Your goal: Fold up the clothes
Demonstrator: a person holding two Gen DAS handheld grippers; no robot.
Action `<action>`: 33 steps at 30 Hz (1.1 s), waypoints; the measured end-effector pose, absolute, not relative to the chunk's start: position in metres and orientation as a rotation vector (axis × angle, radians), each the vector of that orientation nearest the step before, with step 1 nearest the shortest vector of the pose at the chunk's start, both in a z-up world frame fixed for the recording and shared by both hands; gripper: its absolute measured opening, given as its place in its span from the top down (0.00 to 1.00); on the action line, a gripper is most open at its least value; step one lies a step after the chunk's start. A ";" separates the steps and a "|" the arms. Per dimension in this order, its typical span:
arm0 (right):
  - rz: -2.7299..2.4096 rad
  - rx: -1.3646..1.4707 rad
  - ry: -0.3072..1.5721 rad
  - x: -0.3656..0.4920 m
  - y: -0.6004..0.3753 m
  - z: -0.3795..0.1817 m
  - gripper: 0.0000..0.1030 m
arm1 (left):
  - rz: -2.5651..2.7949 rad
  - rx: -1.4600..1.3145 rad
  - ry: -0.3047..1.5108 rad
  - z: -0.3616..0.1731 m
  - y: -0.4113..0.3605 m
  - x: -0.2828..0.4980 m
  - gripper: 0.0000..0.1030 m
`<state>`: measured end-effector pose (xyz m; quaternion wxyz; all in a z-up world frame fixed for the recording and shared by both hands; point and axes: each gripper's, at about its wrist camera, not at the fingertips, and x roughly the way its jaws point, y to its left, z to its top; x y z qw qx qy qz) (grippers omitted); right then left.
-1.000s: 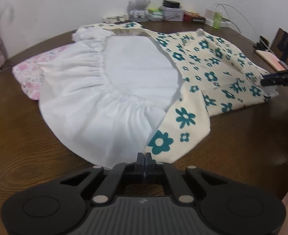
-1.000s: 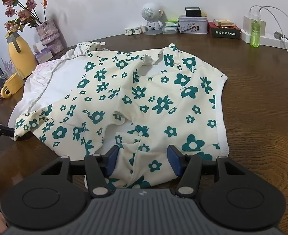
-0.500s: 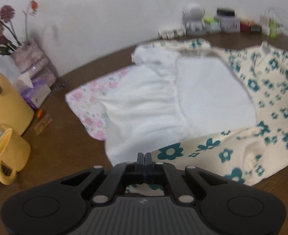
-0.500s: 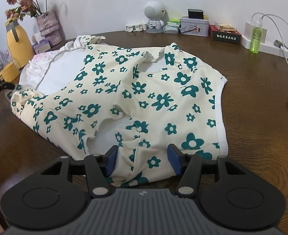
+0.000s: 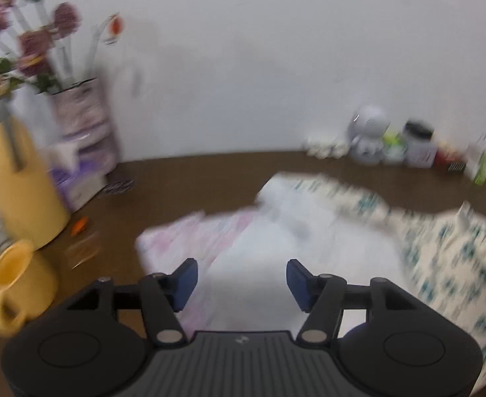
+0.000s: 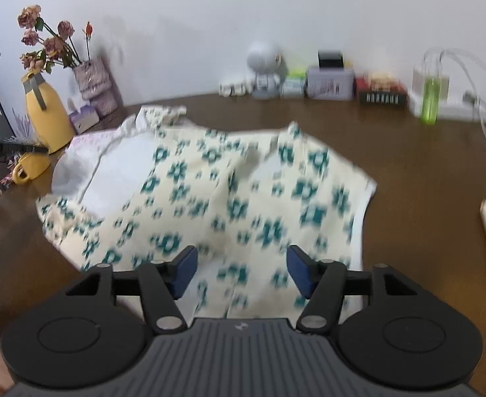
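A cream garment with teal flowers (image 6: 229,198) lies folded over on the brown table, its white lining (image 6: 117,168) showing at the left. In the blurred left wrist view the white lining (image 5: 295,251) and the flowered cloth (image 5: 448,258) lie ahead. My left gripper (image 5: 241,281) is open and empty above the white cloth. My right gripper (image 6: 242,273) is open and empty above the near edge of the flowered cloth. The left gripper's tip (image 6: 14,148) shows at the far left of the right wrist view.
A pink flowered cloth (image 5: 190,235) lies under the garment at the left. A yellow jug (image 5: 14,185), a yellow mug (image 5: 21,287) and a flower vase (image 5: 84,125) stand at the left. A white robot figure (image 6: 264,66), boxes and a green bottle (image 6: 431,99) line the back wall.
My left gripper let go of the garment's corner, opened, and swung left and up. My right gripper stayed open and lifted back a little. The flowered cloth now lies folded over the lining.
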<state>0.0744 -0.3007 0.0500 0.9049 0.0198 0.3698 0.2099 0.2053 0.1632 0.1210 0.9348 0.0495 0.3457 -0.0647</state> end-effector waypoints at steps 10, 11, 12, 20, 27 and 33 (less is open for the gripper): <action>0.412 -0.006 0.813 0.129 -0.285 0.028 0.41 | -0.031 -0.176 0.900 0.071 0.094 0.361 0.52; 0.415 -0.017 0.801 0.133 -0.284 0.032 0.41 | -0.013 -0.206 0.915 0.066 0.096 0.372 0.53; 0.408 -0.034 0.790 0.140 -0.284 0.036 0.41 | -0.002 -0.234 0.923 0.062 0.100 0.380 0.53; 0.369 -0.045 0.887 0.181 -0.293 0.013 0.41 | 0.050 -0.377 0.945 0.046 0.118 0.419 0.70; 0.386 -0.104 0.929 0.156 -0.285 0.007 0.40 | 0.037 -0.386 0.952 0.047 0.115 0.428 0.82; 0.409 -0.167 0.951 0.132 -0.278 0.010 0.41 | 0.050 -0.332 0.941 0.048 0.106 0.427 1.00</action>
